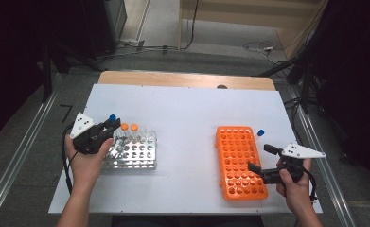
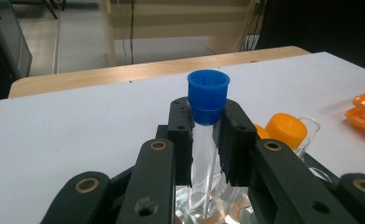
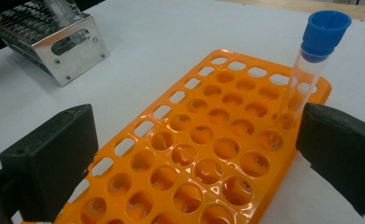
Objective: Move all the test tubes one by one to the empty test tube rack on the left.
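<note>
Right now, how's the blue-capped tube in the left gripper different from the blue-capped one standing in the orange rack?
The tube in the left gripper is clamped between the jaws over the metal rack; the tube in the orange rack stands free in a far corner hole, leaning a little. The left gripper is shut on its tube; the right gripper is open around the orange rack. Both are clear with blue caps.

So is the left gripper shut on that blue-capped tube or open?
Shut. In the left gripper view, the left gripper has both pads pressed against the blue-capped tube just under its cap, holding it upright over the metal rack.
</note>
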Motion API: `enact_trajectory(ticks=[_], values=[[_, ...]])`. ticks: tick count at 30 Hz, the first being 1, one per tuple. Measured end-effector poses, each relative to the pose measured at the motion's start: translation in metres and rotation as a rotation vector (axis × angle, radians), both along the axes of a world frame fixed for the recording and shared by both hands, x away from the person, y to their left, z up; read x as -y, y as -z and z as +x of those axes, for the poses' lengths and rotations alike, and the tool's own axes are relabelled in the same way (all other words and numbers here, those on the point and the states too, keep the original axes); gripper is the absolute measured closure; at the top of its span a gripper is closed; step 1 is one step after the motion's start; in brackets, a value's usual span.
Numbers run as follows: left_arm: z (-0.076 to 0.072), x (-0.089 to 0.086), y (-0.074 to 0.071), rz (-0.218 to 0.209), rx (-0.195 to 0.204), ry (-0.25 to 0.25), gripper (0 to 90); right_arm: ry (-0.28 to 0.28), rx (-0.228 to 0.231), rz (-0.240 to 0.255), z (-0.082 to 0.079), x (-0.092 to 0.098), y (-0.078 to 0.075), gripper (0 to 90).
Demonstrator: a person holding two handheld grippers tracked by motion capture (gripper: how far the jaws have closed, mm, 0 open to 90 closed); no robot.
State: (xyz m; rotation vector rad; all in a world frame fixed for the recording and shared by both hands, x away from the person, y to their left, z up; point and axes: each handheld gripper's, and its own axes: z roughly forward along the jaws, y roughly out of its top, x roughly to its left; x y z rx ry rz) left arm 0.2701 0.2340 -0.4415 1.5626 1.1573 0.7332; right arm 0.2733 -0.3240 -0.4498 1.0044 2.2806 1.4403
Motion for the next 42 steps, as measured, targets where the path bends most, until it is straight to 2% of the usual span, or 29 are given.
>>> enact_trajectory(ticks=[8, 15, 21, 24, 28, 30, 38, 42], values=[[-0.001, 0.001, 0.000, 0.012, -0.019, 0.003, 73.0, -0.001, -0.005, -0.003, 0.000, -0.001, 0.001, 0.0], [-0.004, 0.000, -0.001, -0.022, -0.026, 0.001, 63.4, 0.001, -0.003, -0.004, 0.001, -0.001, 0.001, 0.0], [-0.013, -0.002, -0.007, -0.048, -0.023, -0.010, 55.8, 0.003, -0.002, -0.001, 0.003, -0.002, 0.001, 0.0], [-0.018, -0.001, -0.011, -0.060, -0.022, 0.004, 50.3, 0.008, -0.002, 0.004, 0.005, -0.002, 0.000, 0.0], [-0.025, 0.003, -0.016, -0.073, -0.029, 0.030, 31.4, 0.017, 0.001, 0.009, 0.007, -0.002, -0.001, 0.0], [-0.028, 0.006, -0.017, -0.078, -0.030, 0.049, 24.7, 0.021, 0.001, 0.009, 0.009, -0.002, -0.001, 0.0], [-0.040, 0.016, -0.019, -0.090, -0.038, 0.118, 12.9, 0.034, -0.003, 0.007, 0.018, -0.007, -0.001, 0.0], [-0.043, 0.023, -0.019, -0.093, -0.036, 0.151, 9.0, 0.064, -0.021, 0.012, 0.024, -0.006, 0.001, 0.0]])
